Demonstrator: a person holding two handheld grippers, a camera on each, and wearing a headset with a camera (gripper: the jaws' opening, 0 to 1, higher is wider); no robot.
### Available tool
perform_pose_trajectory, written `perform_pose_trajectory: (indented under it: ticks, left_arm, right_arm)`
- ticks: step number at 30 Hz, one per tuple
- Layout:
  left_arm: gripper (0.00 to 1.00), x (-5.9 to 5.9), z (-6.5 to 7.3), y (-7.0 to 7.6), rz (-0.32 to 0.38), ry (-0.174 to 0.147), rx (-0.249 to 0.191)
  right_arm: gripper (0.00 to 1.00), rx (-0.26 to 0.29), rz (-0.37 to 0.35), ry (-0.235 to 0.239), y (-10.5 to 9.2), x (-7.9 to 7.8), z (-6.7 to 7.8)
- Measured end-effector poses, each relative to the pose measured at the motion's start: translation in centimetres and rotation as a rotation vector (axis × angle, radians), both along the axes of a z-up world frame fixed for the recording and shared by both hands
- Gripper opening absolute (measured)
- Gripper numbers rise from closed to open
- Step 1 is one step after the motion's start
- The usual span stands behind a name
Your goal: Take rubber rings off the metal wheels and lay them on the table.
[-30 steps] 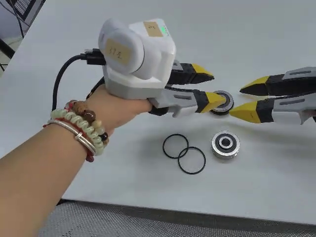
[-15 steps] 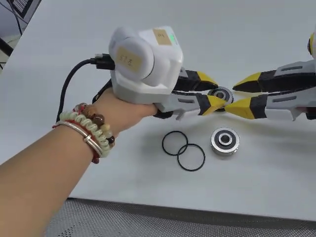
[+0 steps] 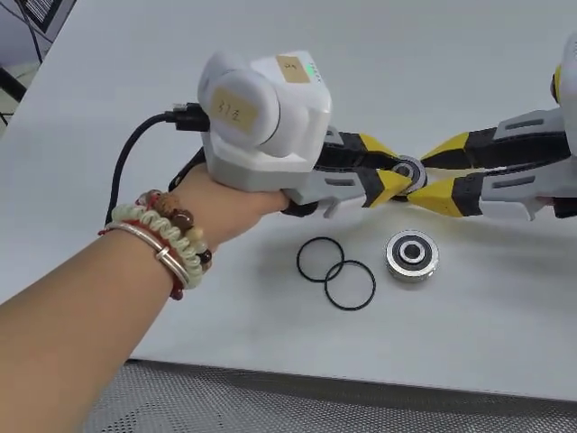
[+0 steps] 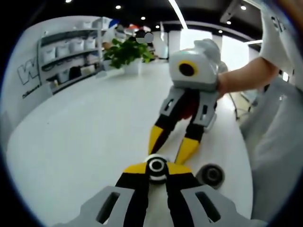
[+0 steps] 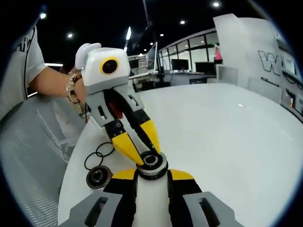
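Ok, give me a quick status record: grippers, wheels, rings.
left gripper: shut on held wheel, above the table
right gripper: open, tips straddling the held wheel from the opposite side; contact unclear
second wheel: lying flat on the table, nothing touching it
rubber rings: two on the table, overlapping each other, left of the second wheel

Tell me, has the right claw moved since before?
Yes: leftward. In the head view the right claw was right of the loose wheel; now it is straight beyond it.
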State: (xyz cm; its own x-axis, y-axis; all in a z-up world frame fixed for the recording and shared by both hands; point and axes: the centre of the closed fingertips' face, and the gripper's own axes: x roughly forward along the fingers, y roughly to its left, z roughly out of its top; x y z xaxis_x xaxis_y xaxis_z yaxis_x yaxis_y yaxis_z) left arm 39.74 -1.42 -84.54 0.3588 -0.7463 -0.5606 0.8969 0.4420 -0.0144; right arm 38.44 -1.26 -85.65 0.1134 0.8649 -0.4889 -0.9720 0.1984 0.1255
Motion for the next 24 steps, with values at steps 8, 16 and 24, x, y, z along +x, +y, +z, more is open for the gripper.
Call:
perform_pose_trajectory:
  ticks: [8,16,24]
  left_arm:
    - [0.14,-0.35,-0.01,-0.10,-0.007,-0.002,0.003]
    - [0.14,-0.67,-0.10,-0.25,-0.012,0.006,0.007]
    - [0.14,-0.80,-0.28,-0.25,-0.020,0.009,0.011]
  right_arm:
    - [0.19,-0.011,0.027,-0.030,-0.32,0.05,-0.16]
    - [0.17,-0.039,0.059,-0.075,-0.55,-0.28,-0.44]
    - [0.13,-0.048,0.064,-0.086,-0.86,-0.03,-0.79]
